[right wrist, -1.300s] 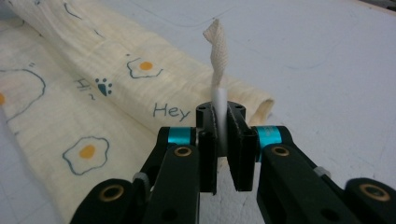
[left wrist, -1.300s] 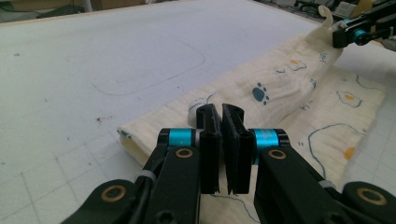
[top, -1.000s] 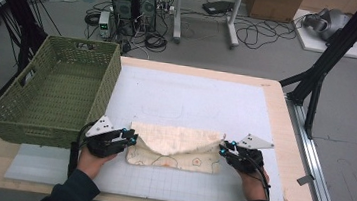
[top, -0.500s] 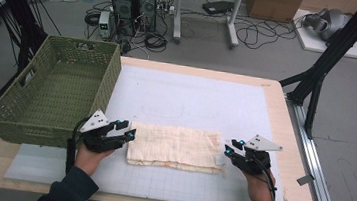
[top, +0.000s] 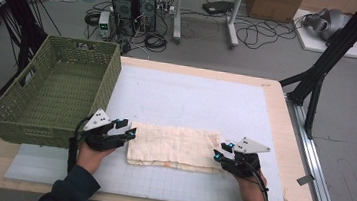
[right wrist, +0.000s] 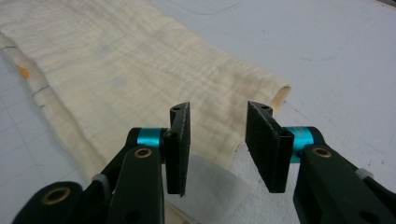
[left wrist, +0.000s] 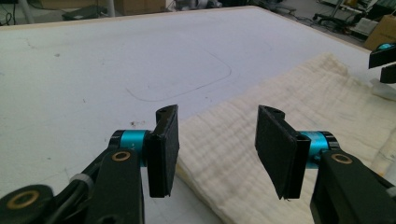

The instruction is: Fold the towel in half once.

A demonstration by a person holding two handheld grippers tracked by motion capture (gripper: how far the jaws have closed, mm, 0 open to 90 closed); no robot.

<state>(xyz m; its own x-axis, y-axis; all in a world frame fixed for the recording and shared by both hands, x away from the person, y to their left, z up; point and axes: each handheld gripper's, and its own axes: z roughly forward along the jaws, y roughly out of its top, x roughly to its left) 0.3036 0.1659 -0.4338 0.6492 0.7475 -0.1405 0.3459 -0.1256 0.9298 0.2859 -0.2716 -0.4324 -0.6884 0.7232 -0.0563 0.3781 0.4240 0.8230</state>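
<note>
Folded cloth (top: 174, 147) between both claws

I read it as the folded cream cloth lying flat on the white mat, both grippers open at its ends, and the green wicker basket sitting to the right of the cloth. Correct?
Not quite: the green wicker basket sits to the left of the folded cream cloth, as the high view shows. The rest holds: the cloth lies flat on the white mat, with the left gripper and right gripper open at its ends.
</note>
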